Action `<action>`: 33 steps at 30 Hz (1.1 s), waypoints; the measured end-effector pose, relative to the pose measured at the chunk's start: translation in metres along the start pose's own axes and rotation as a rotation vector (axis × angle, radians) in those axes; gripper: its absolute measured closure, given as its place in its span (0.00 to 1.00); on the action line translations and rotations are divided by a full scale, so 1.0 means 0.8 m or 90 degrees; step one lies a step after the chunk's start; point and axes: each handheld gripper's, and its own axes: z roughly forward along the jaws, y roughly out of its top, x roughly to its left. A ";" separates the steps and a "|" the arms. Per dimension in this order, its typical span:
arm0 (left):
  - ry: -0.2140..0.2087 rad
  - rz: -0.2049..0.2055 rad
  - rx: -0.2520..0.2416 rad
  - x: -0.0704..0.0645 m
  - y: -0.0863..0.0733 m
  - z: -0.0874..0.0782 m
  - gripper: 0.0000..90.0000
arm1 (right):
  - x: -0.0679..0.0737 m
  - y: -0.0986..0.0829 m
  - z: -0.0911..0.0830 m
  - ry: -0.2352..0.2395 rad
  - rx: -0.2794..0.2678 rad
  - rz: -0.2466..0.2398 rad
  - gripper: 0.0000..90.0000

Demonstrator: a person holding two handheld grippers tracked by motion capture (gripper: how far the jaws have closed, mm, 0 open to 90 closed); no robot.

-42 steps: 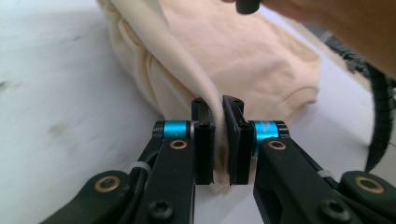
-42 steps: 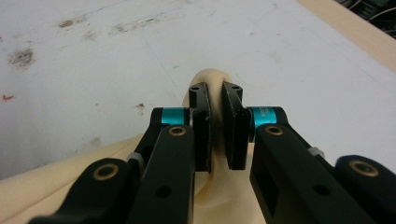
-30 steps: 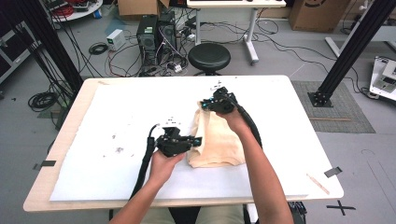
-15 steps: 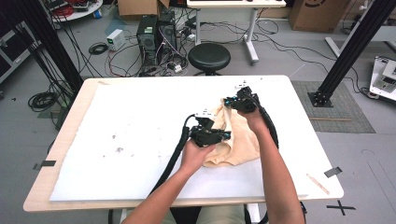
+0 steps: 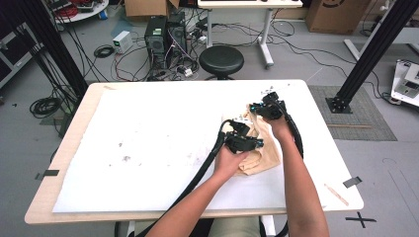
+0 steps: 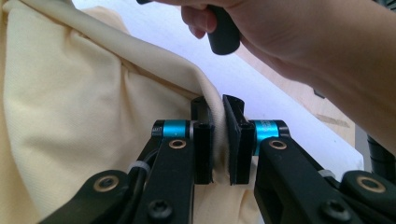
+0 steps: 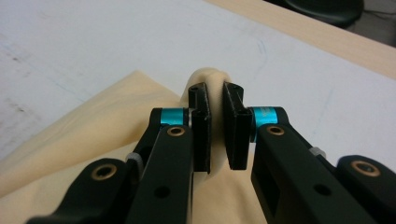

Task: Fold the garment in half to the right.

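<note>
Cloth (image 5: 262,150) bunched on table (image 5: 148,98) — left claw (image 6: 218,140) pinches fold | right claw (image 7: 215,130) pinches fold

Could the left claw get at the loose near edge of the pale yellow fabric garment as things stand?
Probably not yet: the left claw is shut on a fold of the pale yellow fabric garment, so it would have to let go first. The near edge itself lies uncovered.

Legible text: none. Cardboard box (image 5: 332,14) at the far right of the floor: round dark printed mark, no letters readable (too small). Floor (image 5: 390,148) beside the table: black tape cross (image 5: 363,218).
</note>
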 end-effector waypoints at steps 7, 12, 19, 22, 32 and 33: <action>-0.001 -0.004 -0.029 0.003 0.001 -0.018 0.54 | -0.013 -0.019 -0.012 -0.038 -0.018 0.064 0.68; 0.019 0.008 -0.078 0.026 -0.020 -0.064 0.35 | -0.020 -0.037 -0.050 -0.045 -0.073 0.093 0.60; 0.053 0.029 -0.134 0.060 -0.058 -0.111 0.26 | 0.006 -0.071 -0.091 -0.035 -0.102 0.082 0.69; 0.068 0.030 -0.150 0.076 -0.075 -0.129 0.25 | 0.026 -0.091 -0.104 -0.025 -0.091 0.045 0.72; 0.114 0.011 -0.166 0.115 -0.097 -0.183 0.25 | 0.068 -0.148 -0.086 0.052 0.013 0.043 0.92; 0.119 0.009 -0.167 0.118 -0.098 -0.187 0.25 | 0.069 -0.148 -0.087 0.057 0.021 0.040 0.96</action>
